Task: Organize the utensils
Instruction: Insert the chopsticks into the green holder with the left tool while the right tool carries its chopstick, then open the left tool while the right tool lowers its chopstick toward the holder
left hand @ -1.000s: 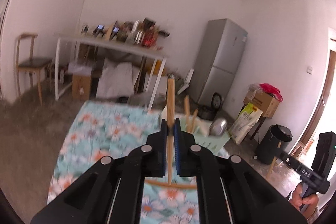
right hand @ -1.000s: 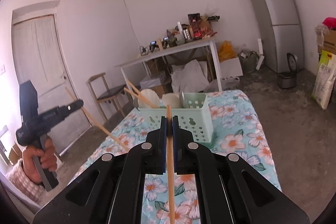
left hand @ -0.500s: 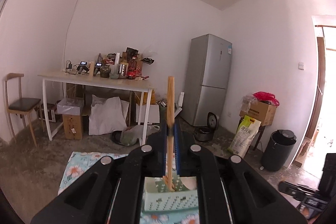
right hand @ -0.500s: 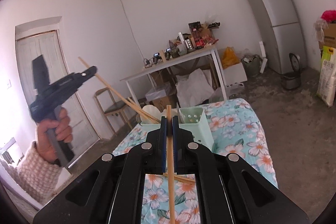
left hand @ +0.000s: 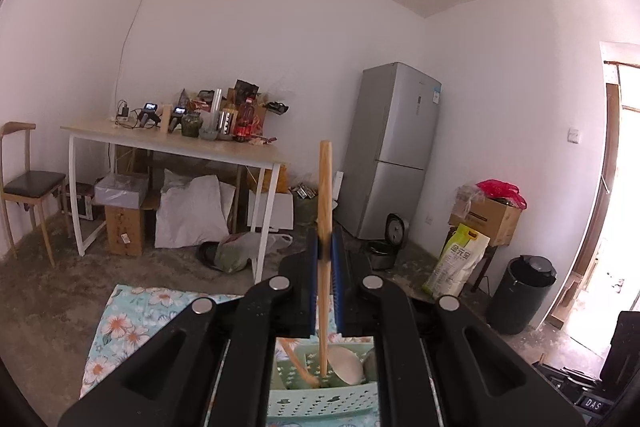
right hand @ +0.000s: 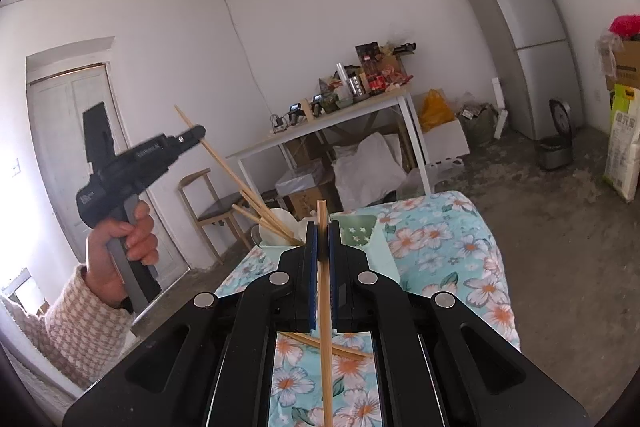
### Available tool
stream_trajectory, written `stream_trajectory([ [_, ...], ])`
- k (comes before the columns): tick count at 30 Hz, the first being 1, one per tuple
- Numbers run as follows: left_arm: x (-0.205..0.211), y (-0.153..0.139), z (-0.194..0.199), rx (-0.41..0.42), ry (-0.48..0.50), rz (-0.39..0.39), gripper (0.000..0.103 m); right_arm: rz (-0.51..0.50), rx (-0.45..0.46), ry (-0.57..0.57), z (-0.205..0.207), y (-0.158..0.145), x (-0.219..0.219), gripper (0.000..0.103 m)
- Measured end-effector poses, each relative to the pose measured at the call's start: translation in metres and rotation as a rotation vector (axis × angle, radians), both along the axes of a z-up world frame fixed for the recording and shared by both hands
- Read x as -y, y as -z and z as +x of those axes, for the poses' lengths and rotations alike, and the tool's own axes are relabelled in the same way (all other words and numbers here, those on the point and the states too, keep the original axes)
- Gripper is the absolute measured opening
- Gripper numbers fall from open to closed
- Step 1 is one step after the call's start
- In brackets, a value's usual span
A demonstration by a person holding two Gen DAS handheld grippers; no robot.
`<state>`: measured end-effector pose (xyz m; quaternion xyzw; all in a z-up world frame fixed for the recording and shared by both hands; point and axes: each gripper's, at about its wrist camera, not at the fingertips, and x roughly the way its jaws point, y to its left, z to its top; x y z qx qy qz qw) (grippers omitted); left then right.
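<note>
My left gripper is clamped on a chopstick, and my right gripper is clamped on a second chopstick. The left one stands nearly upright, its long axis running top to bottom; its lower tip dips into the green basket, next to a spoon and another stick leaning left. In the right view the same stick slants from my left gripper down and right toward the basket on the far part of the floral cloth. The right chopstick runs along my fingers, far end up past the tips, near end low over the cloth, crossing a loose stick lying flat there.

These look to me like thin, light, stiff wood, smooth enough to pivot in the pads. I judge a hold near the middle steadies them best; a grip near one end would let them swing.
</note>
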<state>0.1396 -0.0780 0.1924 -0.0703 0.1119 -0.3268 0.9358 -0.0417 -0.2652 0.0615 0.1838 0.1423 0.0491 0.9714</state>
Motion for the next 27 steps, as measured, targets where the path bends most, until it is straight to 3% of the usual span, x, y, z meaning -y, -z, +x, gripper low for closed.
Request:
stream_trajectory([
  [8,0.008,0.034,0.018,-0.085,0.008,-0.037,0.006,-0.008,-0.009,0.002,-0.001,-0.002,0.000,0.003],
  [14,0.025,0.061,0.026,-0.165,0.028,0.016,0.007,-0.025,-0.017,0.013,-0.003,-0.006,-0.001,0.003],
  [16,0.024,0.066,0.024,-0.183,0.039,0.013,0.016,-0.027,-0.020,0.014,-0.004,-0.006,-0.001,0.003],
  [18,0.020,0.067,0.019,-0.180,0.028,0.009,0.036,-0.028,-0.020,0.012,-0.004,-0.007,-0.002,0.003],
  [21,0.011,0.066,0.010,-0.172,0.011,0.007,0.051,-0.036,-0.019,0.008,-0.005,-0.009,-0.004,0.003],
  [27,-0.016,0.066,-0.009,-0.179,-0.023,-0.022,0.068,-0.065,-0.007,-0.013,-0.002,-0.018,-0.008,0.003],
])
